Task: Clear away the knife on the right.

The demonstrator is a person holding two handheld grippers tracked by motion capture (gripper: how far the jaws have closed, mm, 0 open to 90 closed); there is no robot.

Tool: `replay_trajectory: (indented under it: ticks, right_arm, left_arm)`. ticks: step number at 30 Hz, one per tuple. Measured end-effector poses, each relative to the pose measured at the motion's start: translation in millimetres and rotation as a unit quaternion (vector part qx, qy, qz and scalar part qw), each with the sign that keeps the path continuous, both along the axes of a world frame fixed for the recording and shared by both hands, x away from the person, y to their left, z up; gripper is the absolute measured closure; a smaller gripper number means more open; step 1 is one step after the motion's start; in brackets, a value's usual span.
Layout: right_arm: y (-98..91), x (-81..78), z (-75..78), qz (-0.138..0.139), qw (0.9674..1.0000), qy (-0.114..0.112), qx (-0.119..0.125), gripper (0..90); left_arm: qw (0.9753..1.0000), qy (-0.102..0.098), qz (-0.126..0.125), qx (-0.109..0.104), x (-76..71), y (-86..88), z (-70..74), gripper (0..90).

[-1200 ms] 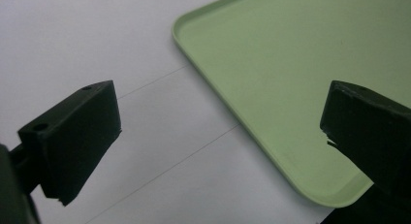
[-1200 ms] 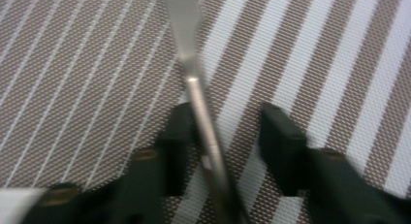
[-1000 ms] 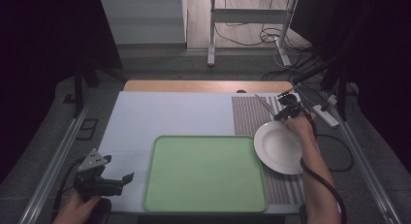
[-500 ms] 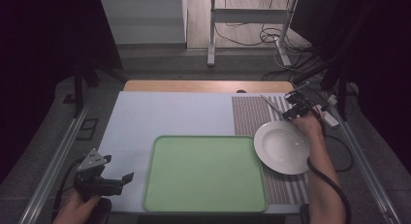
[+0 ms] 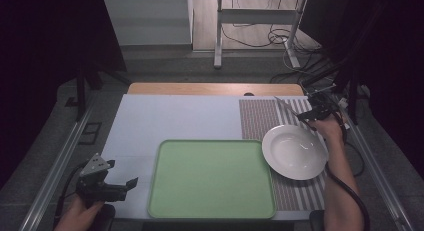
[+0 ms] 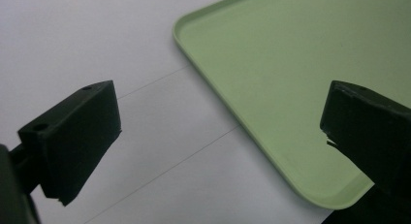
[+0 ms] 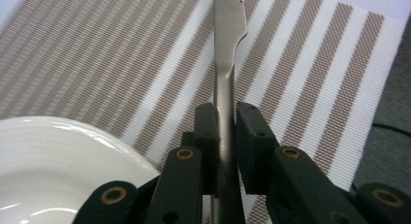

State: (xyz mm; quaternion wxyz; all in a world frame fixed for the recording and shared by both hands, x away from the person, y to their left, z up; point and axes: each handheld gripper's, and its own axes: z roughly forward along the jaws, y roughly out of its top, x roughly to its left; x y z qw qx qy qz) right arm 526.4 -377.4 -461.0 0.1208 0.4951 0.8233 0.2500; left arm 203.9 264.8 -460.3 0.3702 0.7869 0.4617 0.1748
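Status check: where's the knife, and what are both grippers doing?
Right gripper shut on knife, held over striped placemat beside white plate. Left gripper open, idle by green tray. Nothing blocking.

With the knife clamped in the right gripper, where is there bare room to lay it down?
The knife could go on the striped mat beyond the plate, or on the empty green tray. The mat's near end is crowded by the plate.
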Motion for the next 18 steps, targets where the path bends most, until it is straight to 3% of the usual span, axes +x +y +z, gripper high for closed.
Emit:
replay_trajectory:
  ticks: [10, 18]
  right_arm:
    - [21.7, -21.8, 14.9, 0.026, 0.9990, -0.009, 0.035, 80.4]
    - [44.6, -43.2, 19.3, 0.052, 0.9980, -0.010, 0.034, 80.5]
  left_arm:
    - [1.0000, -0.001, 0.000, 0.003, -0.3, -0.7, 0.1, 1.2]
    - [1.0000, -0.001, 0.000, 0.002, -0.5, -0.3, 0.1, 1.1]
